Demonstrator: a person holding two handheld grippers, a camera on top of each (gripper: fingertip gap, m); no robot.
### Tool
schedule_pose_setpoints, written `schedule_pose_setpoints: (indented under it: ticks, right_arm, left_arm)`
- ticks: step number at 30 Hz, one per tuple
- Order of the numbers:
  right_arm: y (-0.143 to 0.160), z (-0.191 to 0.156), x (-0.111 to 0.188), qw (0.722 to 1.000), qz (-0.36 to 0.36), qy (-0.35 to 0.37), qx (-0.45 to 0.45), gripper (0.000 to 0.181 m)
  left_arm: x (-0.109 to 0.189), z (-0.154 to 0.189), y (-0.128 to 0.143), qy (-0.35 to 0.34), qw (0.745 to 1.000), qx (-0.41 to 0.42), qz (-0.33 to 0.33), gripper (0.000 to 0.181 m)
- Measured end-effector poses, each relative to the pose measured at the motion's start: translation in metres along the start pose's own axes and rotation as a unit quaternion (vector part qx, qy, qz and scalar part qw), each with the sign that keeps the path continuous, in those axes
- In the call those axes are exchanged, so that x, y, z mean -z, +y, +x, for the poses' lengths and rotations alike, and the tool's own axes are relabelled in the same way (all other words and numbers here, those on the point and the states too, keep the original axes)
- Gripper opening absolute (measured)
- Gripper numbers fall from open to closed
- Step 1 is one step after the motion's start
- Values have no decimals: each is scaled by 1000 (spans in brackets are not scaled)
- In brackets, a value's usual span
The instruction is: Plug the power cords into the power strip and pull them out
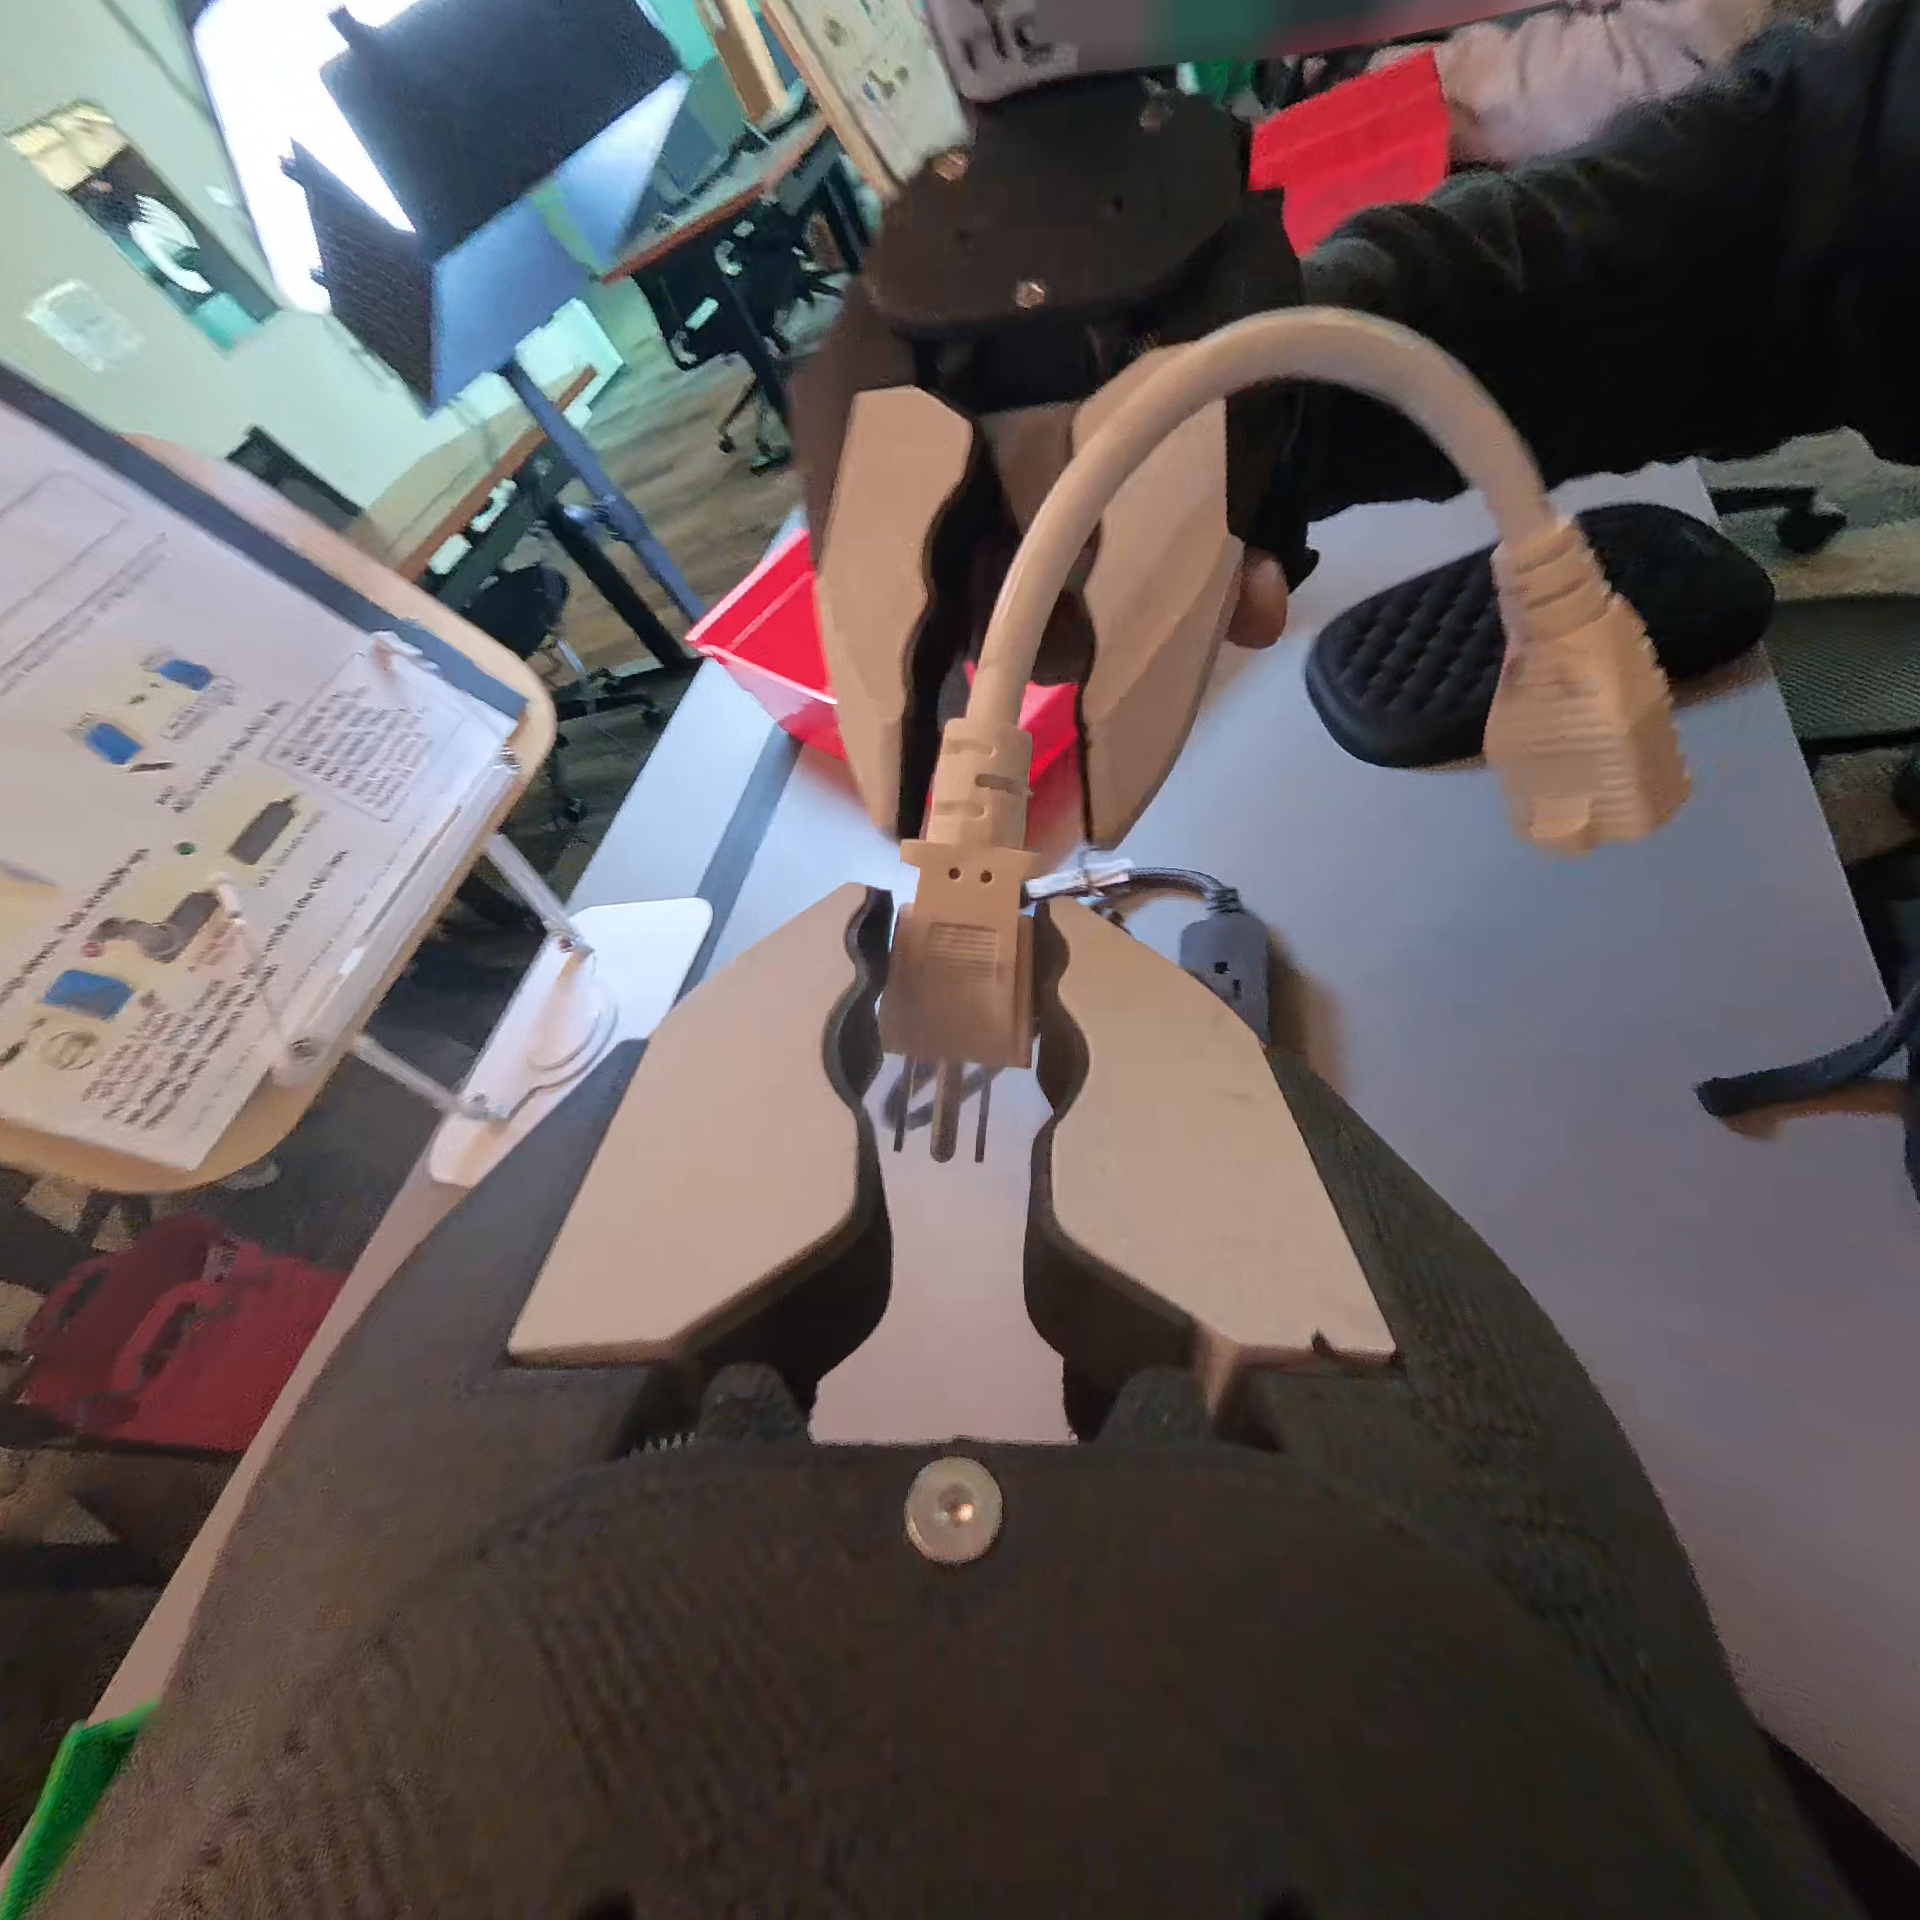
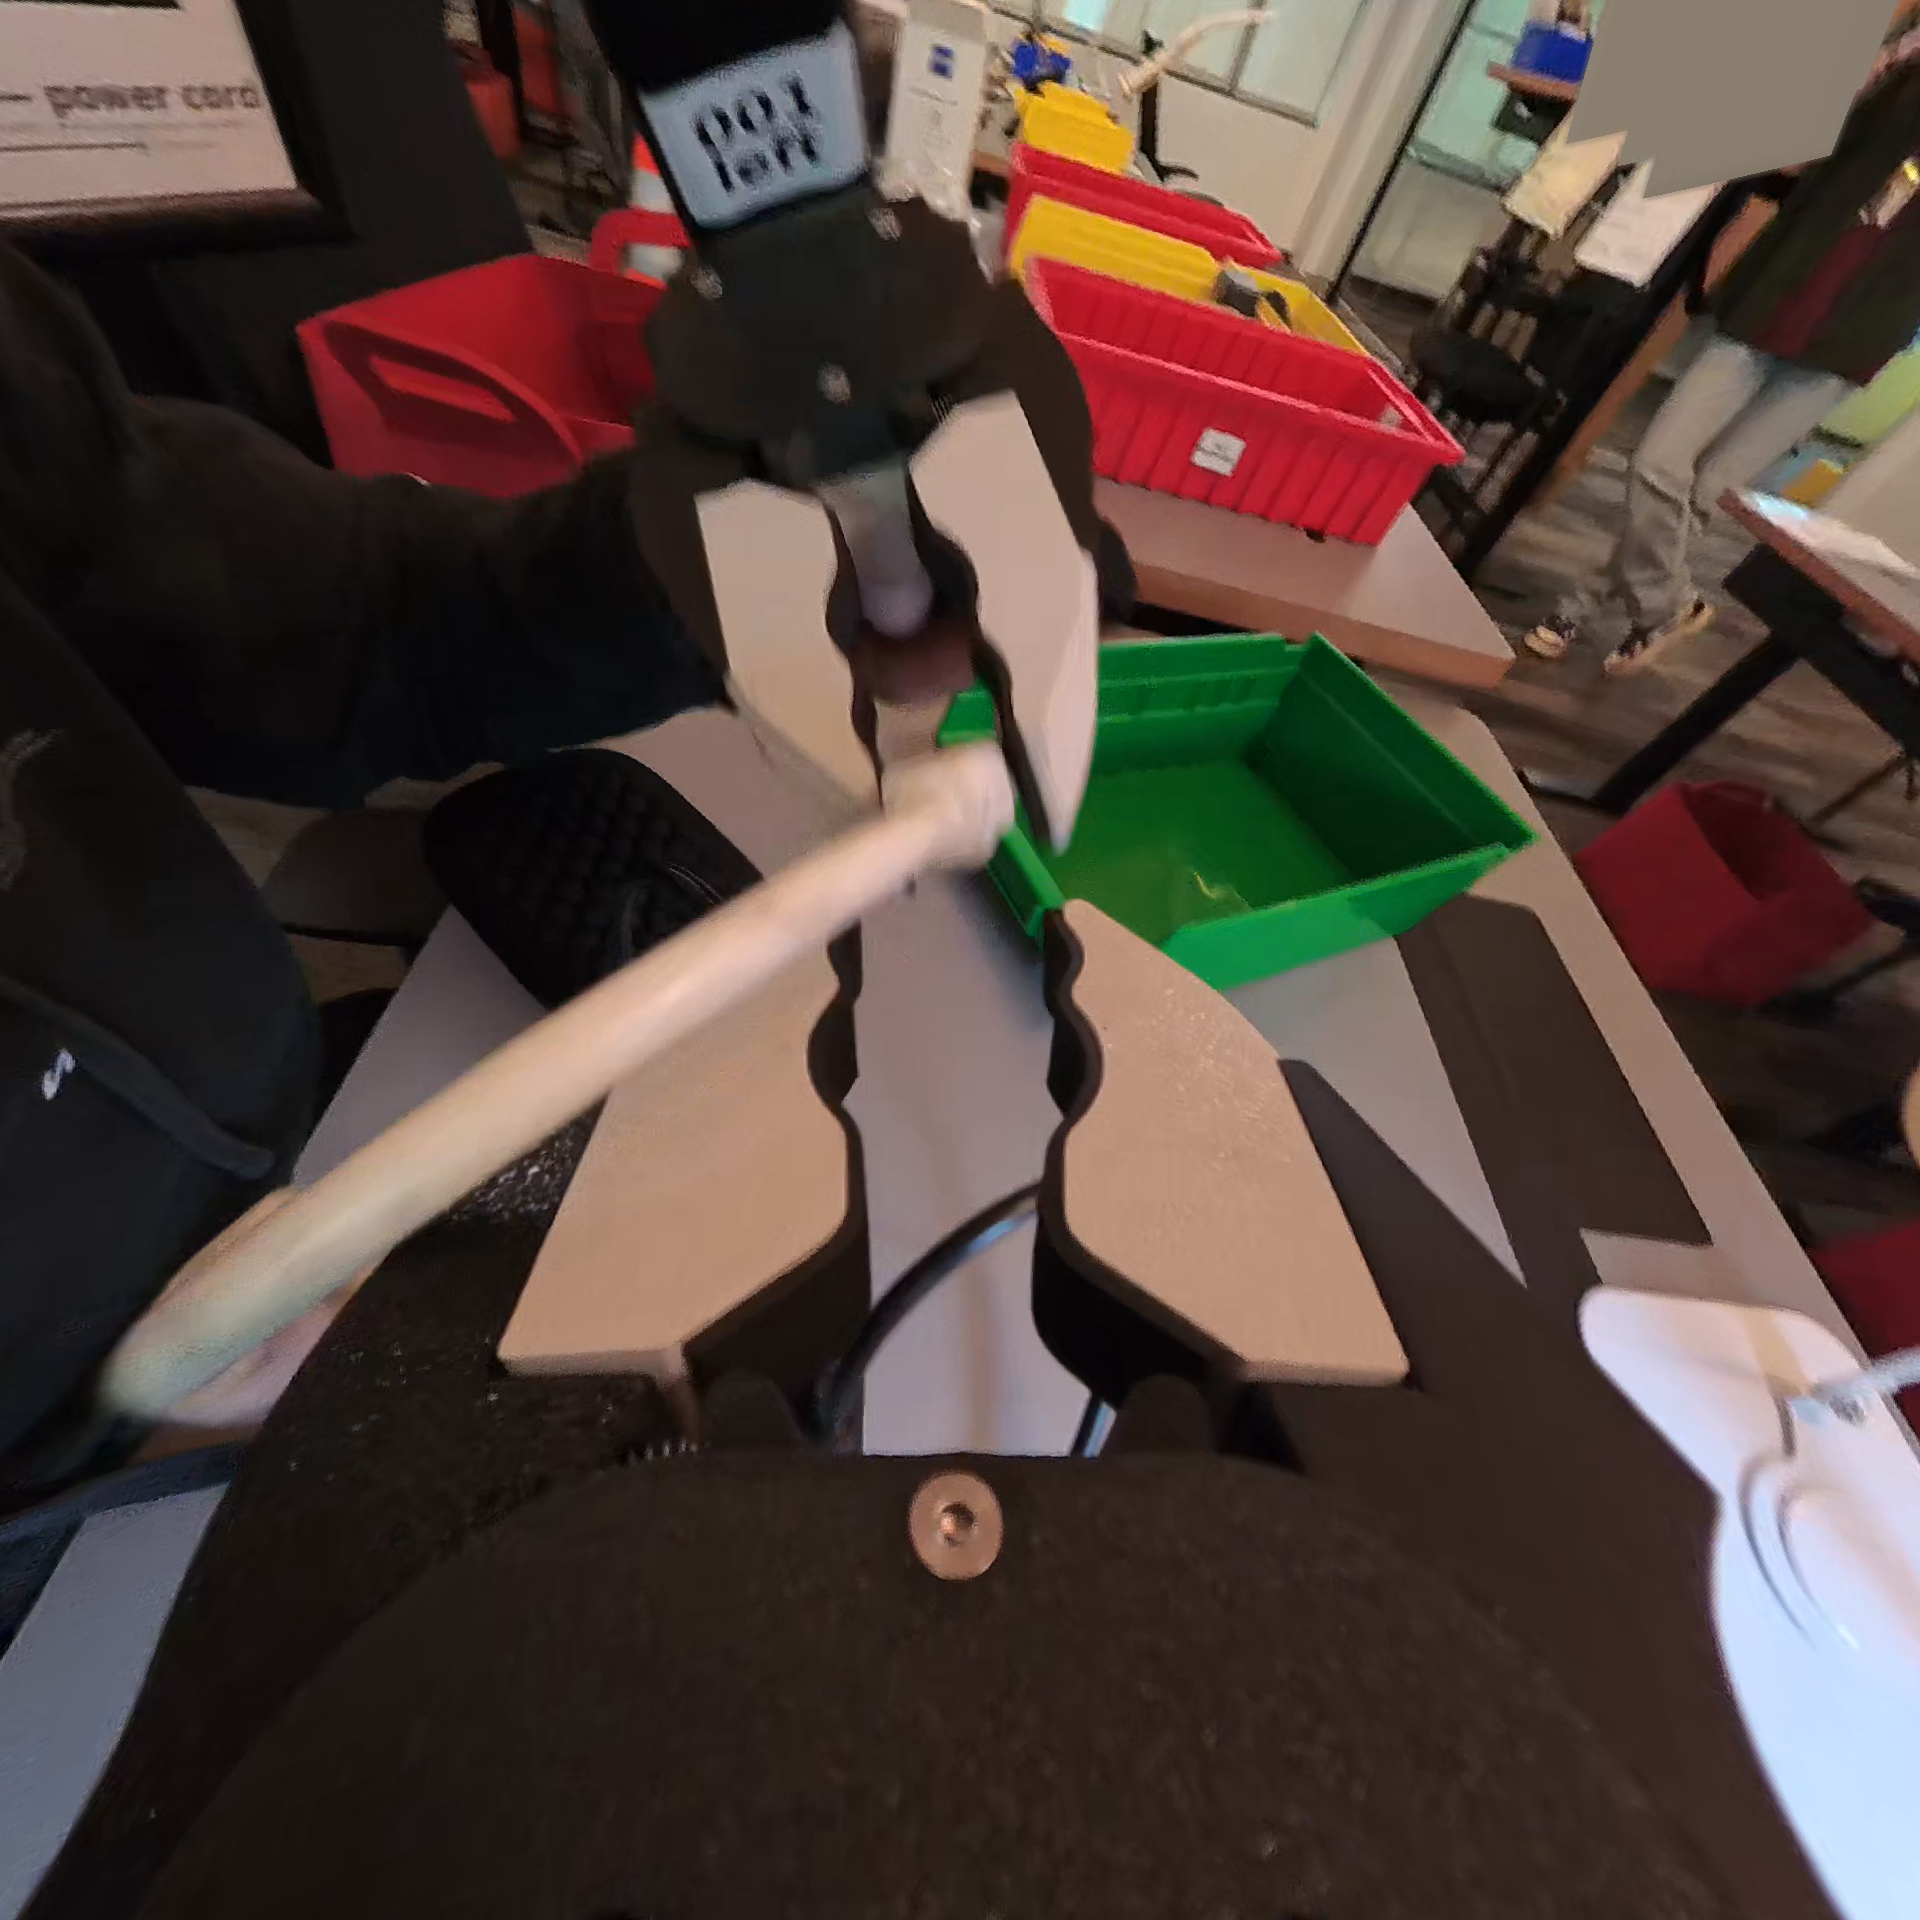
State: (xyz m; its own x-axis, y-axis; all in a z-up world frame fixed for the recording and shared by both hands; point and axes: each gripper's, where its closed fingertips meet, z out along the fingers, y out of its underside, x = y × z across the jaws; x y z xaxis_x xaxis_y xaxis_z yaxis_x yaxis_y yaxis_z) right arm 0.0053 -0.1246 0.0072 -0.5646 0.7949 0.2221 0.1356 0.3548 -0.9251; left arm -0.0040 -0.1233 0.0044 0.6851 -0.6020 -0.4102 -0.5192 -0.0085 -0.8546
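Observation:
In the left wrist view my left gripper (image 1: 956, 904) is shut on the plug (image 1: 961, 987) of a short white power cord (image 1: 1247, 353), above the grey table (image 1: 1455, 1143). Its three prongs (image 1: 940, 1122) point back toward the camera. The cord arcs up and right to its socket end (image 1: 1579, 727), which hangs in the air. My right gripper (image 1: 992, 821) faces it from the far side, open, with the cord passing between its fingers. A dark power strip (image 1: 1231, 956) lies on the table behind the plug. In the right wrist view my right gripper (image 2: 951, 930) is open and empty; the cord (image 2: 623, 1008) crosses over its left finger.
A red bin (image 1: 769, 644) and a black padded rest (image 1: 1538, 634) lie on the table. An instruction sheet on a stand (image 1: 208, 779) is at the left. A green bin (image 2: 1247, 831) and red bins (image 2: 1226, 405) lie beyond. A person (image 2: 1714, 416) stands far right. My left and right fingertips are right by each other.

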Motion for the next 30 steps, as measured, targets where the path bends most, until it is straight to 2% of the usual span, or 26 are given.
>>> schedule_pose_setpoints:
  ticks: [3, 5, 8, 11, 15, 19, 25, 27, 30]
  right_arm:
    - [20, 19, 22, 999, -14, 23, -43, 38]
    - [46, 26, 38, 995, -47, 34, -77, 43]
    - [91, 21, 55, 989, -101, 41, -102, 43]
    - [134, -4, 60, 979, -163, 13, -118, 41]
    - [167, -31, 58, 969, -208, -15, -130, 41]
    - [179, -41, 53, 965, -220, -25, -138, 39]
    - [184, -44, 47, 964, -227, -30, -138, 39]
    - [184, -44, 46, 964, -223, -29, -139, 38]
    - [186, -43, 46, 965, -219, -27, -142, 38]
  left_arm:
    - [41, -35, 2, -59, 998, 31, 7, 27]
    - [77, -68, 15, -120, 991, 62, -6, 27]
    - [128, -117, 61, -214, 967, 124, -65, 25]
    - [158, -149, 124, -271, 935, 170, -152, 24]
    - [158, -159, 204, -282, 900, 209, -260, 24]
    - [139, -157, 233, -257, 888, 256, -281, 24]
    - [131, -160, 258, -254, 868, 249, -345, 19]
    - [133, -161, 254, -267, 868, 228, -351, 25]
    - [126, -152, 228, -268, 885, 203, -322, 33]
